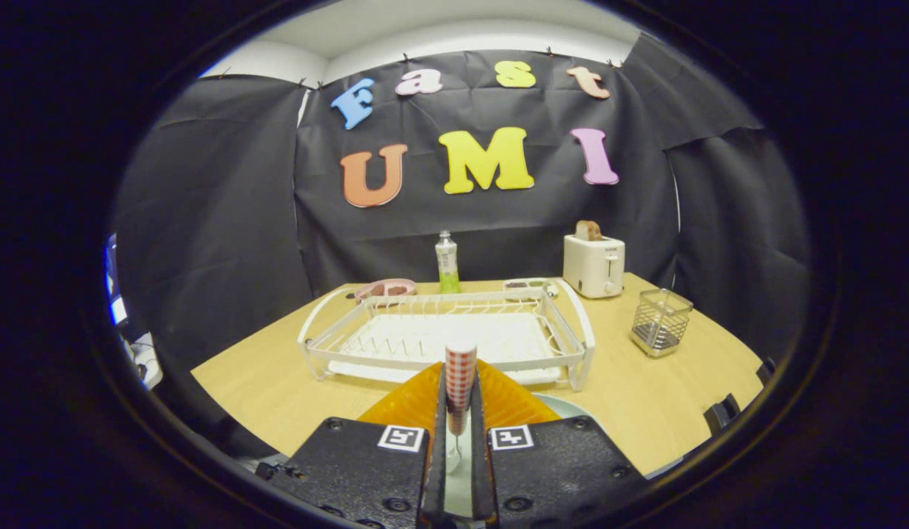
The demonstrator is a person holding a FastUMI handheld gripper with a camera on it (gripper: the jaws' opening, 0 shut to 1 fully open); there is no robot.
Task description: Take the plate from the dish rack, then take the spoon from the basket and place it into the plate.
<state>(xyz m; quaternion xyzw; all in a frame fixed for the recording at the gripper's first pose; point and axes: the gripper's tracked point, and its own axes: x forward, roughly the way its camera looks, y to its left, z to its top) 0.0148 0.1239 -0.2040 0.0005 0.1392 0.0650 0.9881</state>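
Wooden tabletop [278,397]: tool [459,411] clamped on spoon [460,371], plate [572,408] just beneath; lower gently, release over plate centre

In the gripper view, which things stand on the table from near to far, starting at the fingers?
Gripper shut on the spoon with the checked handle → pale plate beside the fingers → white dish rack → green bottle at the far edge of the table.
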